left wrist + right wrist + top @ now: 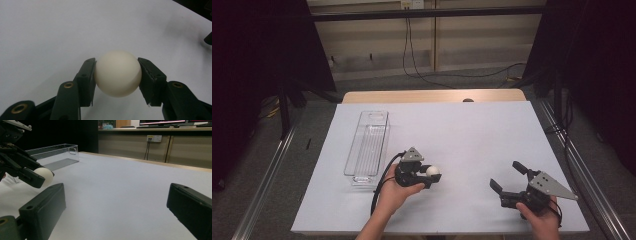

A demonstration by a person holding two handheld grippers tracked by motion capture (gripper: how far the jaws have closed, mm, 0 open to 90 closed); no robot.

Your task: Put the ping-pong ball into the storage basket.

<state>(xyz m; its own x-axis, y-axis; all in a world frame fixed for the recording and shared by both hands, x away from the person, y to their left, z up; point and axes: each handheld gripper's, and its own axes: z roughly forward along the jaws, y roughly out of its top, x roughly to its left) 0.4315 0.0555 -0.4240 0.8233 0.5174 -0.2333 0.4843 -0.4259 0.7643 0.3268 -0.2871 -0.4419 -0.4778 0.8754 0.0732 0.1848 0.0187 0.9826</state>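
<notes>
Reading any brand or label proves impossible: the monitors along the far counter in the right gripper view are too small and cut off by the top edge. On the white table cover (462, 140) a clear plastic bin (368, 145) lies lengthwise, just left of the left gripper (428, 175), whose jaws are clamped on a cream ball (117, 73), one pad on each side, held just above the cover. Well apart to the right, the right gripper (508, 179) rests with jaws spread wide, nothing between them. Black curtains flank the table, and cables hang from a wall socket (154, 138) behind
</notes>
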